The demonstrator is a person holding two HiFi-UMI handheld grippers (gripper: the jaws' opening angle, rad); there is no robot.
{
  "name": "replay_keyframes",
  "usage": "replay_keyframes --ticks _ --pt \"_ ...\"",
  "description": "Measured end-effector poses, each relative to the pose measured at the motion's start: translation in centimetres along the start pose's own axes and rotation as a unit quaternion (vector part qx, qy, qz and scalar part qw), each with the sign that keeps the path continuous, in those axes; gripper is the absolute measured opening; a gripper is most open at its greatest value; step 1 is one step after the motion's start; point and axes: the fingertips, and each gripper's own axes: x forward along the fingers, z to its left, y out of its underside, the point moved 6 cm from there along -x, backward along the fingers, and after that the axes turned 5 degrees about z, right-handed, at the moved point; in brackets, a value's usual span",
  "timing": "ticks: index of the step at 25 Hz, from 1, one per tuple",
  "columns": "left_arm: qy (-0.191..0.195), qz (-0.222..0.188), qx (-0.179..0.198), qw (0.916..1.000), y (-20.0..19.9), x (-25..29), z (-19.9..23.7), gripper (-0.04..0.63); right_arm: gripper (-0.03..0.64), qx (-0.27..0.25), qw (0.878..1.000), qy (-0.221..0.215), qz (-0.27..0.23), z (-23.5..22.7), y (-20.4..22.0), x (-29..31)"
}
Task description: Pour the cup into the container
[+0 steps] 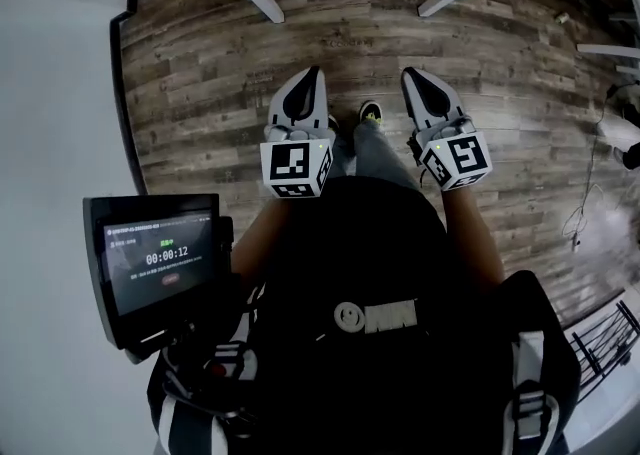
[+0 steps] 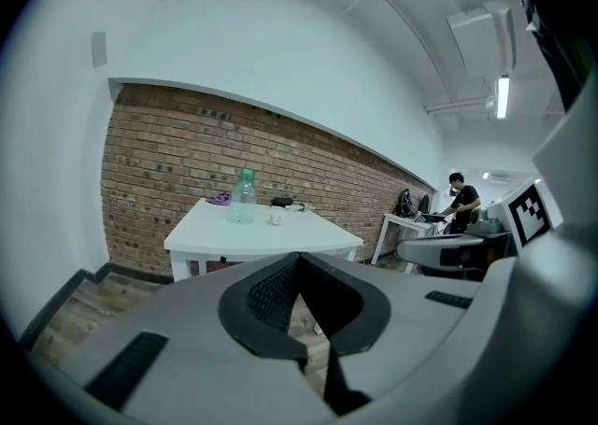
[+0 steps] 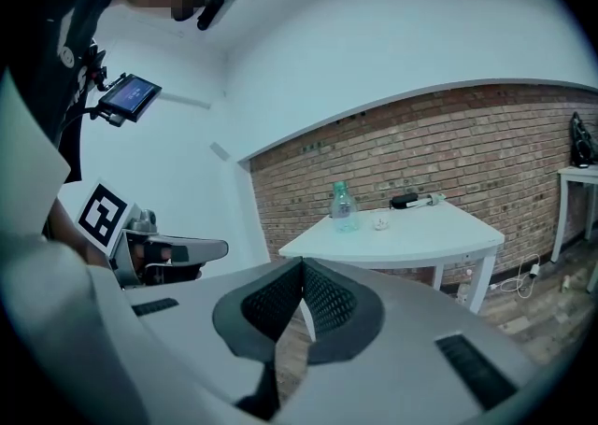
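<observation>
The floor [image 1: 200, 73] is matt, grainy wood plank; the wall [image 2: 159, 162] rough red brick; the tabletop [image 2: 280, 236] smooth matt white; the bottle [image 2: 243, 195] clear greenish plastic.

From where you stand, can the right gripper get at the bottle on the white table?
Probably not yet. The bottle stands on the table, well beyond the right gripper. Nothing blocks the way, but its jaws are shut and you would need to step closer.
</observation>
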Motion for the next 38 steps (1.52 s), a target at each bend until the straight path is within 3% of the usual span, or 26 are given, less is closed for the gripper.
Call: replay_keyframes --ticks 6,11,20,32,38 --pt "0.008 -0.009 0.015 0.9998 -0.5 1.0 -0.1 -0.003 0.005 0.001 1.000 0.014 -0.005 -0.8 0.5 0.8" --pt "-0.008 -0.003 0.023 0.9997 -5.2 9.0 -0.3 -0.003 0.005 0.016 0.999 -0.037 0.000 -7.6 -3.0 5.6" --pt "-0.038 0.007 0.039 0.9985 -8.6 15.6 -1.5 -0.003 0.005 0.036 0.996 -0.081 -0.017 -14.8 -6.1 9.1" --pt "-0.020 0.017 0.067 0.9974 -11.4 20.1 -0.7 -0.003 0.005 0.045 0.997 -0.045 -0.035 -18.6 -7.7 11.9" --pt "0.005 0.011 0.055 0.9984 -12.6 24.9 4.7 -0.003 0.005 0.036 0.999 -0.020 -0.023 -19.4 -9.2 17.9"
